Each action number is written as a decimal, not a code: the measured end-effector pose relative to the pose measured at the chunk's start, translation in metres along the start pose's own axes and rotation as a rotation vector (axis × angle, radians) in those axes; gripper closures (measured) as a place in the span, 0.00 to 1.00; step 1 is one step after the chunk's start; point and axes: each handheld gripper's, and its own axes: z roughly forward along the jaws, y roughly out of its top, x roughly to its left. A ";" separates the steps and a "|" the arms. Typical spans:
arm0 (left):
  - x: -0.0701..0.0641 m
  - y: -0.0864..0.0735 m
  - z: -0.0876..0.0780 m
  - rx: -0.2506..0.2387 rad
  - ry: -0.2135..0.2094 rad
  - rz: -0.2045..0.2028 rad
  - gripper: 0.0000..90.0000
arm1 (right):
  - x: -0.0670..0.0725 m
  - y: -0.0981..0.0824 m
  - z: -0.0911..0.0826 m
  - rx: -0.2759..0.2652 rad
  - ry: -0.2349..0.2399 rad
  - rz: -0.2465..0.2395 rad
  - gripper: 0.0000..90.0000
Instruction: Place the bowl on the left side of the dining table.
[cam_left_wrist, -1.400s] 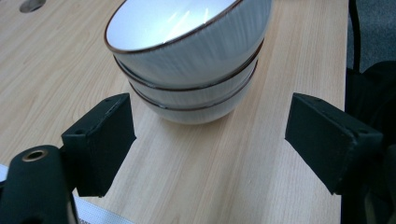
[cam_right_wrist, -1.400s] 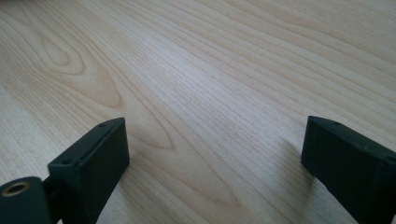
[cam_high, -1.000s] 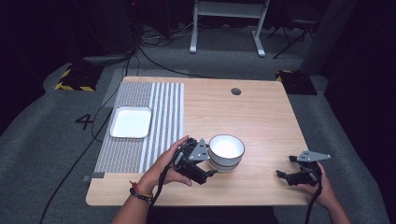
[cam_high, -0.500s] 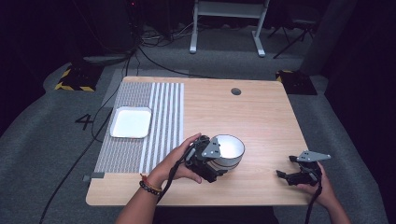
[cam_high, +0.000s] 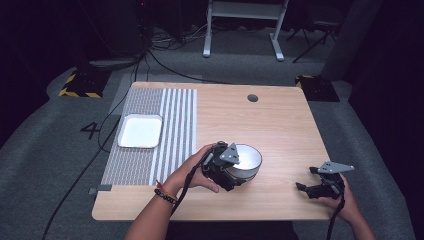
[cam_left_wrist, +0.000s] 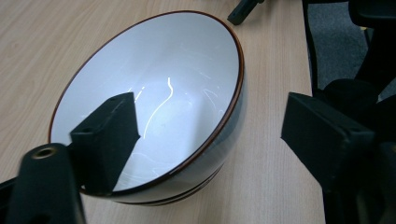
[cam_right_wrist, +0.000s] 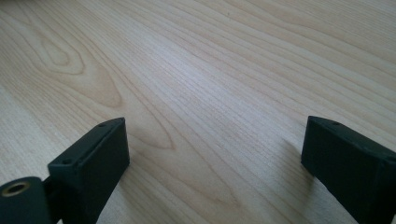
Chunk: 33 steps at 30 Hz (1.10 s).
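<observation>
The left gripper straddles the near wall of the white bowl, one jaw inside it and one outside. Its jaws have just been closing, yet a wide gap remains beside the outer jaw, so nothing is clamped. The bowl sits on the wooden table, toward the front middle. The right gripper rests spread apart over bare wood, well away to the side.

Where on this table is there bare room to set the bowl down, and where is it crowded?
Bare wood runs from the striped mat right edge across to the table's far right corner, around the cable hole. The gap between the bowl and the right gripper is free too. The near middle is crowded by the left gripper; the white tray occupies the mat.
</observation>
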 end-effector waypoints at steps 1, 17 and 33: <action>0.001 0.001 0.002 0.009 0.001 0.004 0.23 | 0.000 0.000 0.000 0.000 0.000 0.000 0.09; 0.011 0.004 0.019 0.066 -0.111 0.074 0.57 | 0.000 0.000 0.000 0.000 0.000 0.000 0.09; 0.019 0.023 0.017 0.097 -0.219 0.175 0.90 | 0.000 0.000 0.000 0.000 0.001 0.000 0.09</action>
